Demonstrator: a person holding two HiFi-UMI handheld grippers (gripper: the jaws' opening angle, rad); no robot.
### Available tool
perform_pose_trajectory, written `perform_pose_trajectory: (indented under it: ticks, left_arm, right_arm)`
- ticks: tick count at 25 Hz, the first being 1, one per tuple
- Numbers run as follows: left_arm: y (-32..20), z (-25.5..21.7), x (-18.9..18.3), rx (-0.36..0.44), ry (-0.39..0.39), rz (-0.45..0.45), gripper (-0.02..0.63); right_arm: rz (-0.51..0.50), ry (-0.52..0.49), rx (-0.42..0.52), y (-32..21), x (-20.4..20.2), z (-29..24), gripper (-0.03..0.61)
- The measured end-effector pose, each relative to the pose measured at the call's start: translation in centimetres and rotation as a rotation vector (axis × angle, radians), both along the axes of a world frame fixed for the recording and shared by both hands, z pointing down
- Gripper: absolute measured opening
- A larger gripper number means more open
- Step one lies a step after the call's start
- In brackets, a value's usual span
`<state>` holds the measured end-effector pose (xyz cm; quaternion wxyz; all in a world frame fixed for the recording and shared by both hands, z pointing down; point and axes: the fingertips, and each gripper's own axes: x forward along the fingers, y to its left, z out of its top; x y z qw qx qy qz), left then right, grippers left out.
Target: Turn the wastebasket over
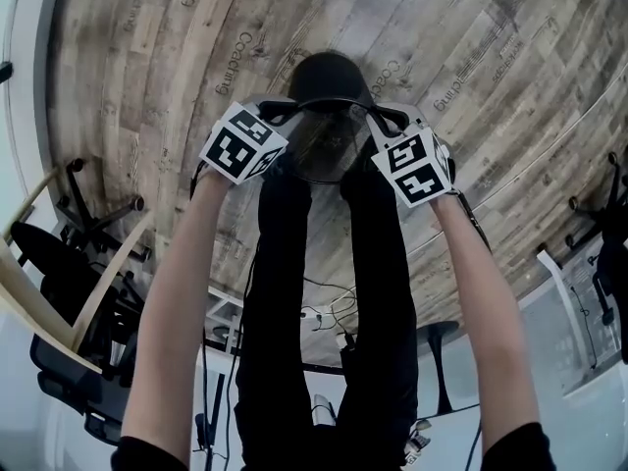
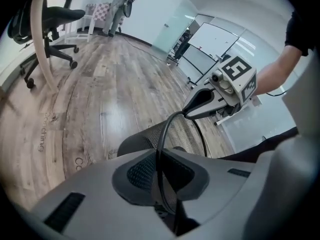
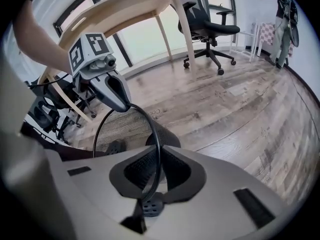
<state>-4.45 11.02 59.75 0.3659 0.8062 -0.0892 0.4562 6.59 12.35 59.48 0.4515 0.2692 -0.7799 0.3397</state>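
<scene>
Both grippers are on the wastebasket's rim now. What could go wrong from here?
1. The left gripper and right gripper each pinch only the thin wire rim of the mesh wastebasket; it may swivel or slip out as the basket turns.
2. They grip opposite sides, so uneven wrist rolls could twist it loose onto the wood floor.
3. The person's legs stand close beside it and could get bumped.
</scene>
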Motion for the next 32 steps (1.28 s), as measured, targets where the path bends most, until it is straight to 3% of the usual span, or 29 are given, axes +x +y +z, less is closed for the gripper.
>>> perform_pose_trajectory:
  ticks: [10,14,23,26,32]
  left_arm:
    - [-1.4,0.7,0.3,0.031,-0.019,-0.02,0.051]
    - [-1.6,1.0,-0.4,0.05,-0.041,-0.019,0.051]
    - [-3.2,2.8,-3.1,0.069,-0.128,-0.111,0.049]
    - [-3.9,3.4,-3.7,0.076,-0.14,-0.128,0.049]
    - [-4.5,4.1,-4.6,0.068,-0.161,-0.171,0.049]
  right_arm:
    - [0.026,0.019,0.043,-2.2,0.5,0.6,0.06]
    - [0.096,-0.016,0.042,-3.7,1.9,0.0,0.061]
    - [0.295,-0.071,0.007,-4.7,6.3,-0.4,0.06]
    - [0.297,-0.064,-0.001,-4.1,6.6,-0.5,0.058]
    - [0.195,-0.036,-0.01,-2.1,5.1,-0.4,0.048]
